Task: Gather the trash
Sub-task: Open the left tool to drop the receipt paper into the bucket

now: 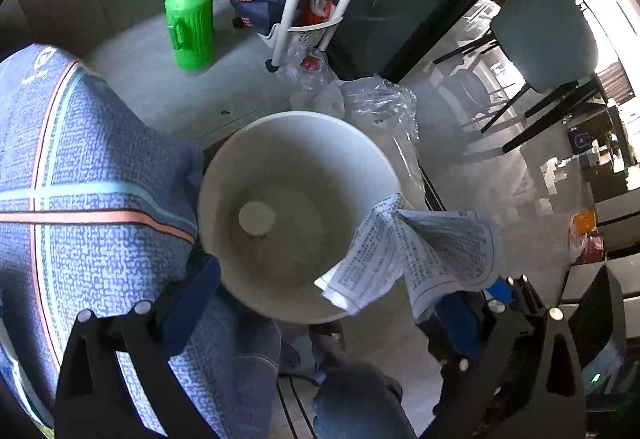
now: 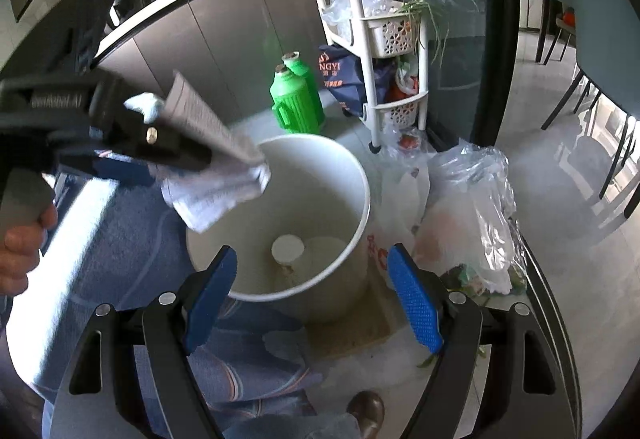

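A white bucket-like bin (image 1: pixel 224 175) stands on the floor below both grippers, with a small white lid (image 1: pixel 257 218) on its bottom; it also shows in the right wrist view (image 2: pixel 352 183). My left gripper (image 1: pixel 324 303) hangs over the bin with its jaws wide apart. A crumpled printed paper (image 1: pixel 432 251) clings to its right finger (image 1: pixel 460 323) and droops over the bin's rim. In the right wrist view the left gripper (image 2: pixel 168 147) and the paper (image 2: pixel 216 175) are at the upper left. My right gripper (image 2: pixel 310 291) is open and empty above the bin's near rim.
Clear plastic bags (image 2: pixel 468 207) lie right of the bin. Two green jugs (image 2: pixel 298 99) and a white basket rack (image 2: pixel 384 23) stand behind it. The person's blue patterned clothing (image 1: pixel 80 199) fills the left. A glass door frame (image 2: pixel 496 39) and chairs (image 2: pixel 604 39) are to the right.
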### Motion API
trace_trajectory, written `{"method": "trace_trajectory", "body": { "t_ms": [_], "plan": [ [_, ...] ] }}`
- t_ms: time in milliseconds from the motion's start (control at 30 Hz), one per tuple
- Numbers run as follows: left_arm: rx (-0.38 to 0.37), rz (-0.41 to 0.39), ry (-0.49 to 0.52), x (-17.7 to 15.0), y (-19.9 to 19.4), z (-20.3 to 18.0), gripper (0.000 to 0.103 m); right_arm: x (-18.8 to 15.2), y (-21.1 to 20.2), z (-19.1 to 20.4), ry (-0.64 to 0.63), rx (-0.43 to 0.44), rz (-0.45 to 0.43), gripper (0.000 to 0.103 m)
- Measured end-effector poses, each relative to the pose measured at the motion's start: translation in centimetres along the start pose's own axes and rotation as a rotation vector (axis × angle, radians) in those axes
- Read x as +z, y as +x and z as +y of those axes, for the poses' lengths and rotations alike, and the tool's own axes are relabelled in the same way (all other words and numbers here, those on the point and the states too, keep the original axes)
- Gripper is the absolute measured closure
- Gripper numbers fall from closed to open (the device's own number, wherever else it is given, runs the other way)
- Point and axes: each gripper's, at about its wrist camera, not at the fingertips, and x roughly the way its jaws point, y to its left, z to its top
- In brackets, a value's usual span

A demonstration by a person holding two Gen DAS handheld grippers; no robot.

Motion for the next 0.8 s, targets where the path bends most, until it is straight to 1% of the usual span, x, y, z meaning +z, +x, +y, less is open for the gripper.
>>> {"method": "trace_trajectory", "body": {
  "t_ms": [133, 200, 367, 533, 700, 767, 800],
  "plan": [
    [0.016, 0.015, 0.042, -0.1, 0.1, -0.5, 0.004, 0.9, 0.7, -0.2, 0.012, 0.032, -0.027, 0.029],
    [0.018, 0.018, 0.055, 0.0, 0.2, -0.5, 0.004, 1.3, 1.0, -0.3, 0.004, 0.021, -0.047, 0.029],
    [0.02, 0.021, 0.088, 0.1, 0.0, -0.6, 0.004, 2.3, 2.3, -1.5, 0.058, 0.013, -0.047, 0.029],
    [0.015, 0.013, 0.103, 0.3, -0.4, -0.7, 0.004, 2.5, 3.0, -2.2, 0.067, -0.009, -0.034, 0.029],
    [0.02, -0.029, 0.096, 0.5, -1.2, -0.7, 0.004, 2.0, 2.0, -1.7, 0.055, -0.001, -0.034, 0.029],
    [0.024, -0.059, 0.094, 0.4, -1.9, -0.8, 0.004, 1.9, 1.2, -1.3, 0.05, 0.005, -0.036, 0.029],
    [0.033, -0.089, 0.099, 0.2, -2.7, -0.9, 0.004, 1.9, 0.8, -1.1, 0.044, 0.009, -0.037, 0.029]
  ]
}}
